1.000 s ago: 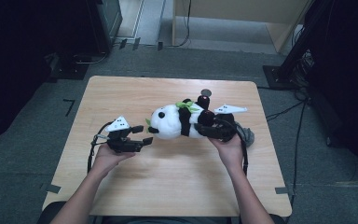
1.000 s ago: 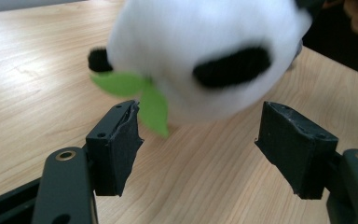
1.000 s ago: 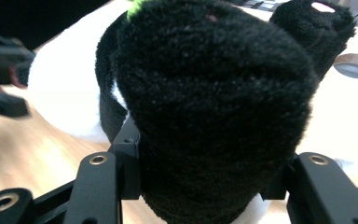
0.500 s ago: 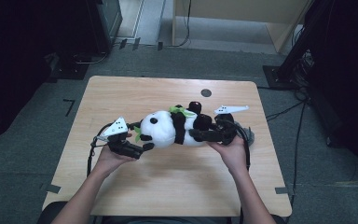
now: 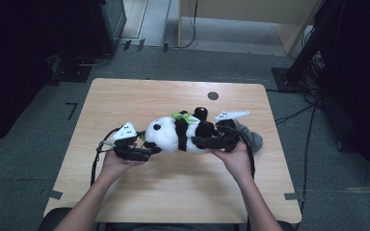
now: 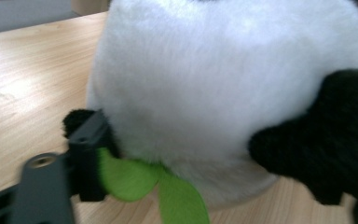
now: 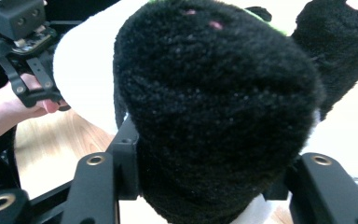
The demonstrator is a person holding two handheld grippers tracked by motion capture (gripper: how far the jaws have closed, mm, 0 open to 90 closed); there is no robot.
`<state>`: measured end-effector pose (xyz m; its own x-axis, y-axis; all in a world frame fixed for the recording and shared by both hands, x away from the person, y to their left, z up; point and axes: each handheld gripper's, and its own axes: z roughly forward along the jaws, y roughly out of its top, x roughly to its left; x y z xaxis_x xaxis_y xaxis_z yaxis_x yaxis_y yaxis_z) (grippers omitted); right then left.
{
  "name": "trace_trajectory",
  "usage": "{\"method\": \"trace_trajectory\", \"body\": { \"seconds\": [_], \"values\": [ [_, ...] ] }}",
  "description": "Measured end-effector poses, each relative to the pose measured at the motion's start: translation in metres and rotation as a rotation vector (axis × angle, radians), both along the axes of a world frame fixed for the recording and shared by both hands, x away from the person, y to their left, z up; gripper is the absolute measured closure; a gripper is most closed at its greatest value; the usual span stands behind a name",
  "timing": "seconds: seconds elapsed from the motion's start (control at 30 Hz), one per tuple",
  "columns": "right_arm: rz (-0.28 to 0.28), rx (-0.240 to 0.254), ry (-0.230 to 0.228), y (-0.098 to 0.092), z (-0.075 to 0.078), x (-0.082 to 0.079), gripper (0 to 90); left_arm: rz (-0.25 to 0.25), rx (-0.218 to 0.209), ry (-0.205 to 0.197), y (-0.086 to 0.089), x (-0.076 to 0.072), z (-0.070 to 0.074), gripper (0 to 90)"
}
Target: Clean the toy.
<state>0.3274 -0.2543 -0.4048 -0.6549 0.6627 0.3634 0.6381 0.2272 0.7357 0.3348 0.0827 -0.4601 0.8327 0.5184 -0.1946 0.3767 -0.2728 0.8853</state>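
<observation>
A black-and-white plush panda (image 5: 178, 134) with bright green leaves (image 6: 144, 179) lies on a pale wood-grain table (image 5: 173, 187). Both grippers, left (image 5: 147, 153) and right (image 5: 207, 142), are black, topped by light grey plates.

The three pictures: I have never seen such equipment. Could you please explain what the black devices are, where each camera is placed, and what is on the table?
A person sits at a wooden table and holds a hand tool in each hand. Each tool has two black jaws and its own small camera.

The high view looks down from above. There the left gripper is at the head of a plush panda lying on the table. The right gripper is at its black limbs. A grey cloth lies beside it.

The left gripper view shows one jaw at a green leaf and a black ear by the white head. In the right gripper view the jaws clamp a black limb.
</observation>
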Motion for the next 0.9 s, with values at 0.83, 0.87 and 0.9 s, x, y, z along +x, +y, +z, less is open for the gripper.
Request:
{"method": "trace_trajectory", "body": {
  "seconds": [0.83,0.87,0.9],
  "values": [
    [0.098,0.035,-0.196,-0.015,-0.035,0.002,3.0,0.055,-0.177,0.22,0.038,0.017,0.01,51.2],
    [0.109,0.042,-0.193,-0.013,-0.038,0.002,2.7,0.052,-0.19,0.226,0.039,0.017,0.011,51.2],
    [0.108,0.04,-0.194,-0.011,-0.04,0.002,2.7,0.046,-0.196,0.224,0.039,0.016,0.012,51.2]
  ]
}}
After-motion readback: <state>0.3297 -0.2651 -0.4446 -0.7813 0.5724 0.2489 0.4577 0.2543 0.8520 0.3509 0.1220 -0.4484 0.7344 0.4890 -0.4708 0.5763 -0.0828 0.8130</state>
